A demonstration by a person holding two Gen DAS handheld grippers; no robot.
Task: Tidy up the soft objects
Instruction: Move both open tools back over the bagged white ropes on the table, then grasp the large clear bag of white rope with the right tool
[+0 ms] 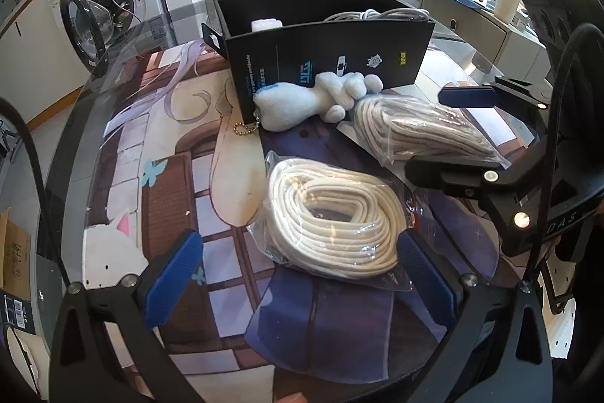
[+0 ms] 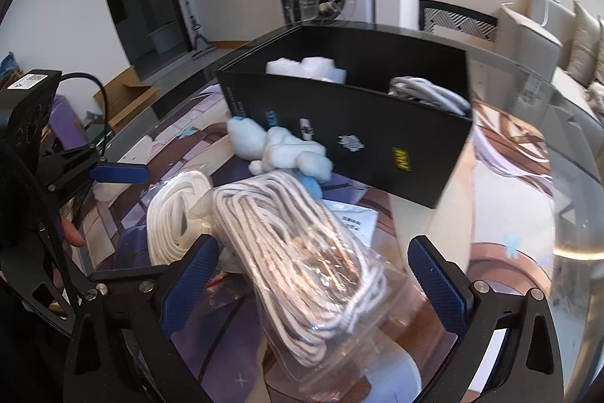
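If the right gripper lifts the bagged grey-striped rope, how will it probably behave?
The bagged grey-striped rope will probably sag, since its loose coils lie unbound inside thin film. The glossy, wrinkled plastic may slip between the open fingers of the right gripper. It looks fairly light for its bulk and unlikely to roll.

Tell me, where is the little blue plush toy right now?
The blue plush toy lies on the table against the front wall of the black box, just beyond the two bagged rope coils; both wrist views show it.

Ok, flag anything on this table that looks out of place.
The pale blue plush toy lies slumped against the outside of the black cardboard box, and two clear-bagged rope coils remain outside it too. Nothing looks spilled or damaged.
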